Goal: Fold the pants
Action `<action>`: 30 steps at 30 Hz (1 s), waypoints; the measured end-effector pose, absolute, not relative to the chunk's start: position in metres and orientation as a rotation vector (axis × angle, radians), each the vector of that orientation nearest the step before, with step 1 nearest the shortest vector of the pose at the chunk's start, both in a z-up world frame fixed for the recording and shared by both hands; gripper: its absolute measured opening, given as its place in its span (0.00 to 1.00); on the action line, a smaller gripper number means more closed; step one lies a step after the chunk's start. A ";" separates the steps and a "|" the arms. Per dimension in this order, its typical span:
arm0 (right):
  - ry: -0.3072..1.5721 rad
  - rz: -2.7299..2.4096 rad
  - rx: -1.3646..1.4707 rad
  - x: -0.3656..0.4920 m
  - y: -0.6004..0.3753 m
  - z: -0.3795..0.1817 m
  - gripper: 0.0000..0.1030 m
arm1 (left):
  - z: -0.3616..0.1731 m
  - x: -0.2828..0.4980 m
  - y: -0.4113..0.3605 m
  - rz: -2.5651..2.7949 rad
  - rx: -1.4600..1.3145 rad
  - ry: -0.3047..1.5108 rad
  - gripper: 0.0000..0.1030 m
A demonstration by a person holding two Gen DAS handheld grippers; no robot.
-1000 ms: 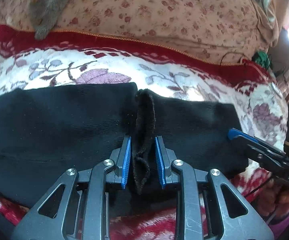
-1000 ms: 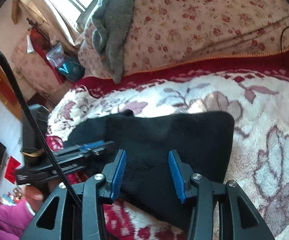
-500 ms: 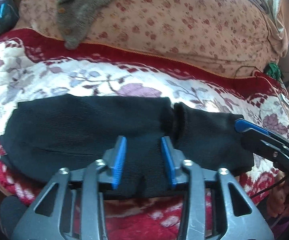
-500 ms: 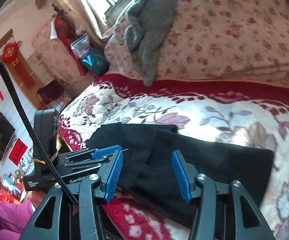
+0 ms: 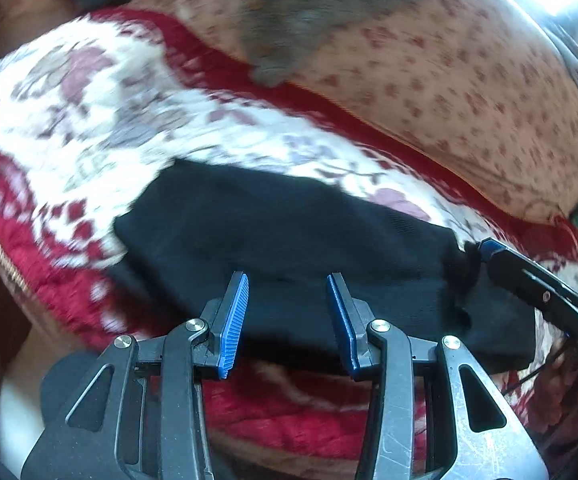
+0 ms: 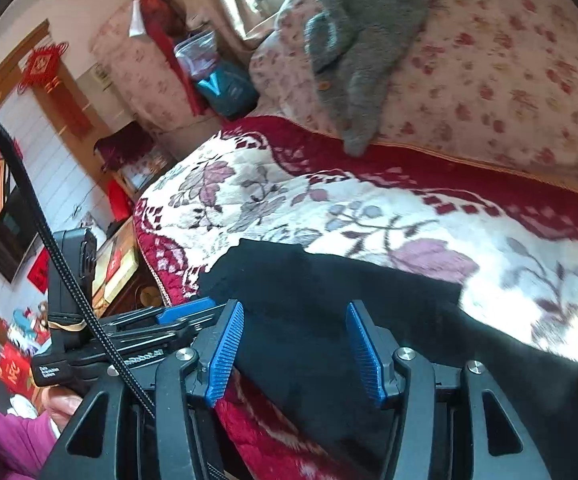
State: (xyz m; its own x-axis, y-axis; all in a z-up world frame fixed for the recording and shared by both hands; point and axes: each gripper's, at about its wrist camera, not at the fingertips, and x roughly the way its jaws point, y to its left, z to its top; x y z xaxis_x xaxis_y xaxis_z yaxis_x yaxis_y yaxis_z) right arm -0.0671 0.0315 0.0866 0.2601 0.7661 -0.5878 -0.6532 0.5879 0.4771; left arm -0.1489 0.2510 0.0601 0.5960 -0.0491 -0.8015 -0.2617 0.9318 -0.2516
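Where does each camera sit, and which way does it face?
Left wrist: on the left claw, open, facing across the black pants on the floral blanket; right claw at right.
Right wrist: on the right claw, open, facing the pants; left claw and pink sleeve at left.
Shared: pants, blanket, grey garment.

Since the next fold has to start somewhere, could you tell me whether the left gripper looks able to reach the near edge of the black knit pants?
Probably yes. The left gripper is open with nothing between its jaws, the black knit pants lie flat right beyond them, and no object blocks the way.
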 end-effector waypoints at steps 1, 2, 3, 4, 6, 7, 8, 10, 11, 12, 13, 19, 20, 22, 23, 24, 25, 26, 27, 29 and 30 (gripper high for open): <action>0.887 0.971 0.141 -0.065 0.038 0.086 0.50 | 0.059 -0.153 0.257 0.137 -0.380 0.927 0.39; 0.892 0.976 0.130 -0.062 0.048 0.084 0.50 | 0.058 -0.157 0.264 0.148 -0.398 0.922 0.39; 0.895 0.979 0.121 -0.060 0.054 0.083 0.50 | 0.057 -0.160 0.270 0.159 -0.418 0.918 0.39; 0.898 0.981 0.105 -0.058 0.062 0.082 0.51 | 0.054 -0.163 0.277 0.165 -0.442 0.915 0.39; 0.903 0.985 0.064 -0.054 0.079 0.078 0.51 | 0.048 -0.166 0.288 0.172 -0.490 0.923 0.42; 0.908 0.987 0.048 -0.052 0.087 0.075 0.51 | 0.043 -0.168 0.294 0.178 -0.522 0.929 0.42; 0.917 0.991 0.033 -0.049 0.096 0.073 0.51 | 0.040 -0.169 0.299 0.185 -0.548 0.933 0.42; 0.931 1.001 0.018 -0.045 0.108 0.070 0.51 | 0.034 -0.173 0.308 0.199 -0.599 0.931 0.42; 0.935 1.006 0.011 -0.043 0.115 0.069 0.51 | 0.034 -0.174 0.311 0.201 -0.620 0.924 0.42; 0.937 1.009 0.000 -0.041 0.123 0.068 0.51 | 0.033 -0.175 0.314 0.200 -0.640 0.915 0.42; 0.938 1.013 -0.007 -0.040 0.129 0.068 0.51 | 0.032 -0.176 0.316 0.202 -0.655 0.908 0.42; 0.951 1.041 -0.056 -0.030 0.169 0.066 0.52 | 0.024 -0.171 0.325 0.223 -0.687 0.910 0.42; 0.954 1.045 -0.066 -0.028 0.176 0.065 0.52 | 0.023 -0.173 0.326 0.229 -0.696 0.916 0.42; 0.960 1.053 -0.085 -0.025 0.187 0.064 0.53 | 0.021 -0.176 0.328 0.226 -0.713 0.919 0.42; 0.962 1.058 -0.093 -0.025 0.192 0.064 0.53 | 0.020 -0.178 0.328 0.227 -0.719 0.920 0.42; 0.963 1.066 -0.100 -0.024 0.196 0.063 0.54 | 0.019 -0.179 0.328 0.228 -0.726 0.923 0.42; 0.965 1.072 -0.108 -0.025 0.201 0.062 0.54 | 0.016 -0.180 0.328 0.228 -0.735 0.924 0.42; 0.965 1.079 -0.117 -0.026 0.206 0.062 0.55 | 0.014 -0.179 0.328 0.230 -0.743 0.922 0.44; 0.967 1.082 -0.137 -0.027 0.212 0.060 0.55 | 0.012 -0.180 0.329 0.231 -0.756 0.918 0.48; 0.956 1.067 -0.184 -0.028 0.222 0.058 0.55 | 0.010 -0.179 0.328 0.227 -0.776 0.910 0.51; 0.948 1.062 -0.203 -0.029 0.225 0.058 0.55 | 0.010 -0.179 0.328 0.229 -0.775 0.908 0.52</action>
